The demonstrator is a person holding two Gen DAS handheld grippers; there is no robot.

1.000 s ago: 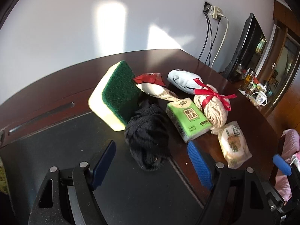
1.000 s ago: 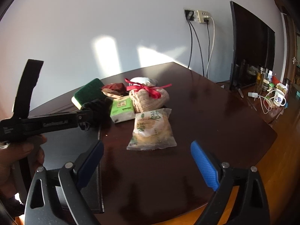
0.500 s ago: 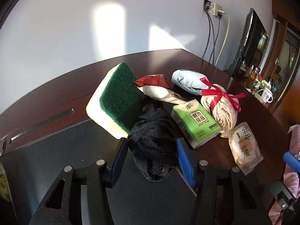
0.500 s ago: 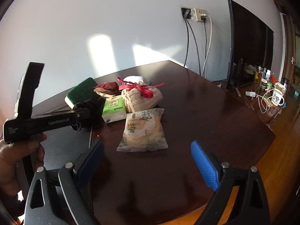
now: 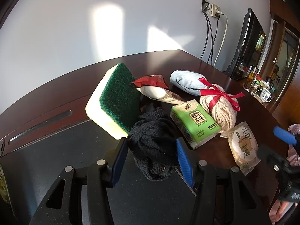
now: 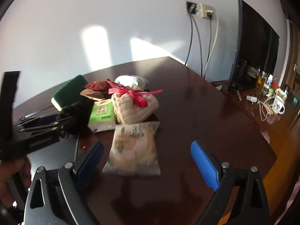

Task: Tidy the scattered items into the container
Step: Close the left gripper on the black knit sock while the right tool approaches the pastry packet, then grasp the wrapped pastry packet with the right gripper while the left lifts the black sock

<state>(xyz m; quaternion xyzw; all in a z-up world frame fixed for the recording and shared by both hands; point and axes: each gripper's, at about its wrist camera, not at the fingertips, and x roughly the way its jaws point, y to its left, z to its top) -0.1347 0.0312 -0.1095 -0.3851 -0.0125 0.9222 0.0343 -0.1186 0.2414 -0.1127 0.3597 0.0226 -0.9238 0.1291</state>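
1. My left claw (image 5: 151, 157) has just been closing, and its blue pads now sit against both sides of the black knitted bundle (image 5: 153, 148), which lies at the edge of a dark flat mat (image 5: 56, 159) on the brown counter (image 5: 56, 97).
2. My right claw (image 6: 146, 161) stands wide open with nothing gripped; the biscuit packet (image 6: 133, 150) lies on the counter between its fingers, touching neither pad. That view is blurred.
3. Just beyond the black bundle, a green-and-yellow sponge (image 5: 114, 101) leans tilted on its edge, touching the bundle.
4. Beside the bundle on the other side lies a green tissue pack (image 5: 195, 123), and next to that a beige knitted pouch (image 5: 221, 110) tied with a red ribbon (image 5: 219, 93).
5. Behind these sit a paper sachet with a red top (image 5: 155, 88) and a pale blue fabric piece (image 5: 187, 80), all crowded in one cluster.
6. Farther off, cables (image 5: 211, 35) hang from a wall socket, a dark screen (image 5: 247, 45) stands by the wall, and a white mug (image 5: 264, 95) sits among bottles at the far edge.
7. I see no container that I can tell in either view.
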